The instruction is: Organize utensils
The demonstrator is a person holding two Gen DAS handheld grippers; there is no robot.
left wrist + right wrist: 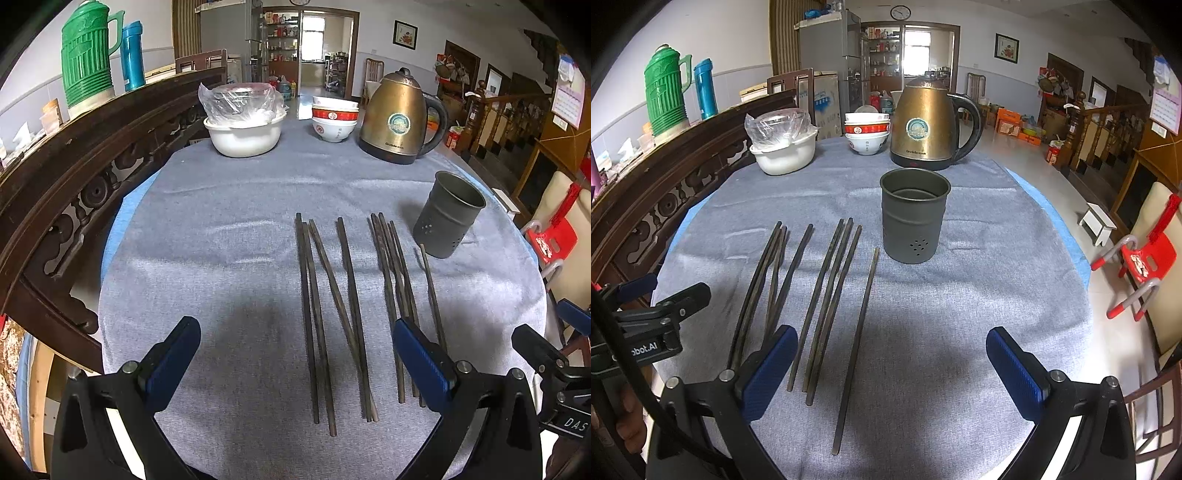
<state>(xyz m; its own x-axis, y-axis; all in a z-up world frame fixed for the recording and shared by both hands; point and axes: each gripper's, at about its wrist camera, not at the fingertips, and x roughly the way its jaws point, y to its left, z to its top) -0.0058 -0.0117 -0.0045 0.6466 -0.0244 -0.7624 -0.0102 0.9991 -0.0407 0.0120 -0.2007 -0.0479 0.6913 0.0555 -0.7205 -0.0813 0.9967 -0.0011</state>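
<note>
Left wrist view: round table under grey cloth point(229, 229), carved dark wood rail point(74, 177) alongside, tiled room beyond. Dark chopsticks point(347, 295) lay loose on cloth, nearly parallel; grey holder cup point(914, 218) stood upright just beyond them. Kettle point(929, 122), stacked bowls point(867, 134), white basin point(785, 153) along far edge. Left gripper point(295, 354) and right gripper point(892, 363) both gaped wide, empty, above cloth.
</note>
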